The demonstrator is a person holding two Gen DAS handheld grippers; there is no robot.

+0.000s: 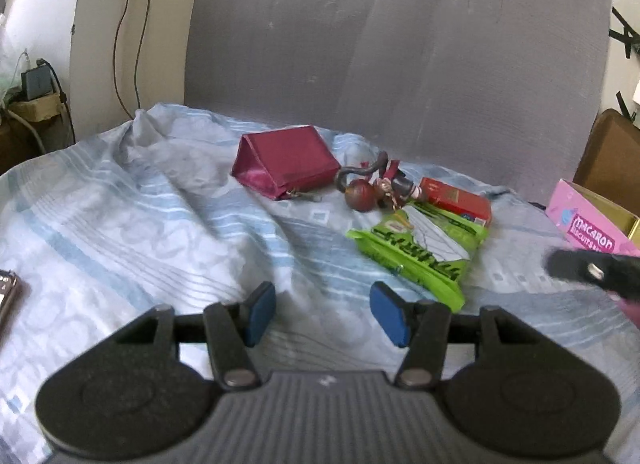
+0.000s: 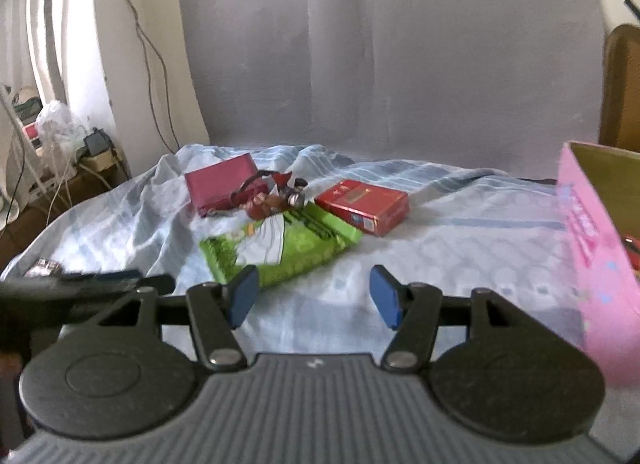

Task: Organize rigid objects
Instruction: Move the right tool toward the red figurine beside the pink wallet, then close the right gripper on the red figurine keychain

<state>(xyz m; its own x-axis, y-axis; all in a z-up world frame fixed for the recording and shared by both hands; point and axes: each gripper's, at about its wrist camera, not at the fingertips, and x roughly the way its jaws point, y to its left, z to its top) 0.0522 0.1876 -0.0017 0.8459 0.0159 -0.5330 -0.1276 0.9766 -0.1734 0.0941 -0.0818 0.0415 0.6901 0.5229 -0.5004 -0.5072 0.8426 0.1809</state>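
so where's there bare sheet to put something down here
Bare sheet lies left of the magenta pouch and green packet, and between the red box and pink carton. Pouch, figurine, red box and packet crowd together.

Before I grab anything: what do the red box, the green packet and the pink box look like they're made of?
Red box: likely printed cardboard, given its crisp edges and flat faces. Green packet: probably thin plastic film, glossy, with flat sealed ends. Pink box: cardboard, matte print outside and a plain brownish inside at its open top.
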